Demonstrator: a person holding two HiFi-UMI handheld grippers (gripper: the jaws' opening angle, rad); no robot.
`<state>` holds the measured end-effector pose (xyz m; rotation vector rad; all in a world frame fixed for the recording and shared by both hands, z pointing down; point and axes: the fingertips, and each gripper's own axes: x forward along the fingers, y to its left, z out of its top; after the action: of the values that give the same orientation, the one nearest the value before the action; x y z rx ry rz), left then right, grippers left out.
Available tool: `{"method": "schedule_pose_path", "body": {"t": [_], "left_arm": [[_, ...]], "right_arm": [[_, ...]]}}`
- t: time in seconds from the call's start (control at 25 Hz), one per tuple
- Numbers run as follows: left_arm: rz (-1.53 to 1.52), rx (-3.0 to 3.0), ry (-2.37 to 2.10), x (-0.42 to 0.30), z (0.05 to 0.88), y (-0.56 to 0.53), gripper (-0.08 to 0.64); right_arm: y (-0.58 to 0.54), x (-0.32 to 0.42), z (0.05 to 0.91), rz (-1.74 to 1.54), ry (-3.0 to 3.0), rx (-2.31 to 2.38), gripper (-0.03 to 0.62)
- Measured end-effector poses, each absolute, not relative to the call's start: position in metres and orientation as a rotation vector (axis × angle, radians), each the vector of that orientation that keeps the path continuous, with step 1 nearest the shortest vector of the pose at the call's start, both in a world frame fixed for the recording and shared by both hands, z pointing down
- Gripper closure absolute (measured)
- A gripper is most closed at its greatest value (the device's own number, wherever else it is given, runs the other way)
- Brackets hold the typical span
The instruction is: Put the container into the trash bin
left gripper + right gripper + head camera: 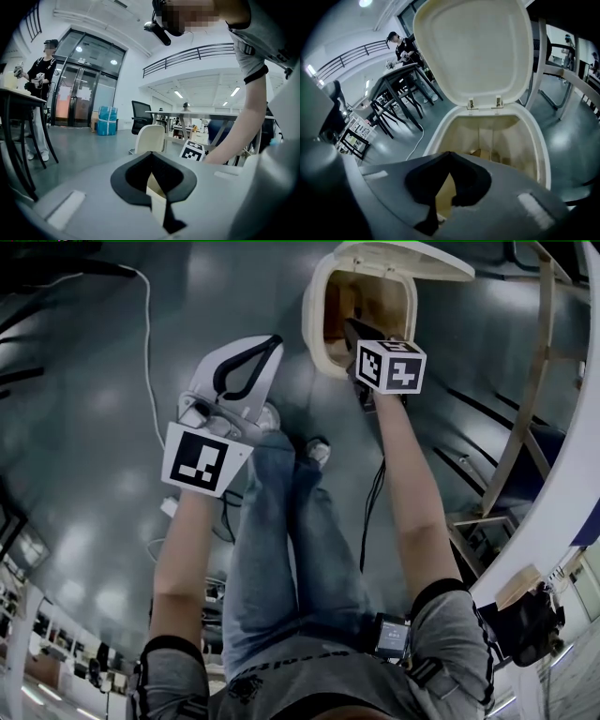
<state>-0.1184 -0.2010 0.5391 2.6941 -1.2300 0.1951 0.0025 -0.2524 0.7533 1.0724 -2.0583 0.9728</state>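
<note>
In the bin (536, 145), container (483, 153) lies below right fingers (466, 180).

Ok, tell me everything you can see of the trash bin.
The bin is cream plastic with a rounded mouth and stands upright on the glossy grey floor. Its lid is swung fully open on two small hinges at the back rim. Inside, brownish pieces lie at the bottom; I can't tell what they are. The right gripper, shut and empty, is over the mouth, touching no part of the bin that I can see.
</note>
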Motion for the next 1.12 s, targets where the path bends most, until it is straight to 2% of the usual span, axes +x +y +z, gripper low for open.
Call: {"method": "schedule_pose_path", "body": {"t": [1.12], "left_arm": [[0.141, 2.833, -1.161, -0.047, 0.443, -0.146, 0.552]], "right_arm": [[-0.142, 0.037, 0.544, 0.703, -2.395, 1.206, 0.591]]}}
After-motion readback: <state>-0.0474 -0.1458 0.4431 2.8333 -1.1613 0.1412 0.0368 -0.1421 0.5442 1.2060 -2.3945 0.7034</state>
